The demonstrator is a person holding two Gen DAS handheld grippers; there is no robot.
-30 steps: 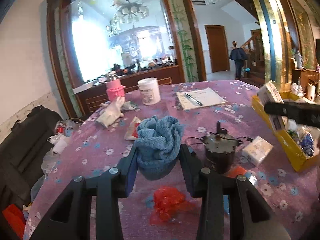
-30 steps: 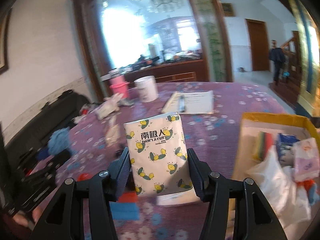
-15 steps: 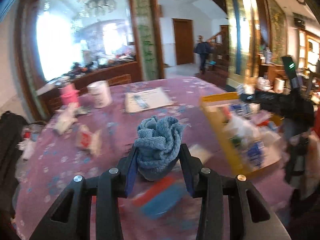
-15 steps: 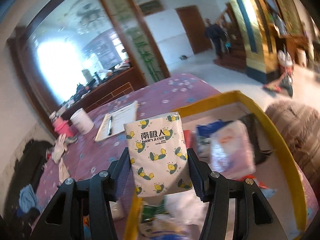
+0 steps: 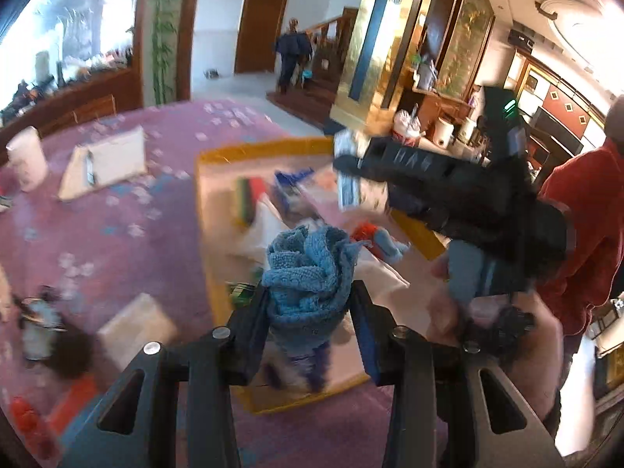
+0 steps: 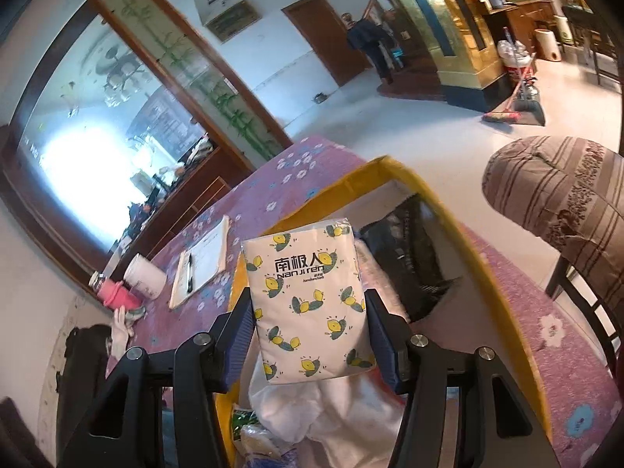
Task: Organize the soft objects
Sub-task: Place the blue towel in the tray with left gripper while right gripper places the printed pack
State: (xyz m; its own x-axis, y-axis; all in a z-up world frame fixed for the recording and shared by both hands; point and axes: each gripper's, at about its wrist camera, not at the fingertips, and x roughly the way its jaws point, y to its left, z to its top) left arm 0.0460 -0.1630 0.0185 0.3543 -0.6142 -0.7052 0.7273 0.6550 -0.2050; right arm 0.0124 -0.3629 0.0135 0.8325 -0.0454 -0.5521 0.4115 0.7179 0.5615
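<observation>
While both loads are hanging over the yellow-rimmed cardboard box (image 6: 460, 214) on the purple flowered surface (image 5: 117, 214), seemingly for dropping in, the left tongs (image 5: 310, 312) are clenching a crumpled blue terry cloth (image 5: 308, 269). The right tongs (image 6: 312, 335) are grasping a white lemon-printed tissue pack (image 6: 308, 300) reading "NanJiren".

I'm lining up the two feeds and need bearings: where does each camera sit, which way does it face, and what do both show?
Left wrist: on the left gripper, looking down along its fingers at the blue towel they clamp over the yellow box; the right gripper and a hand show.
Right wrist: on the right gripper, tilted, clamping the tissue pack over the box; only its fingers show.
Shared: box, purple tablecloth, notepad.
</observation>
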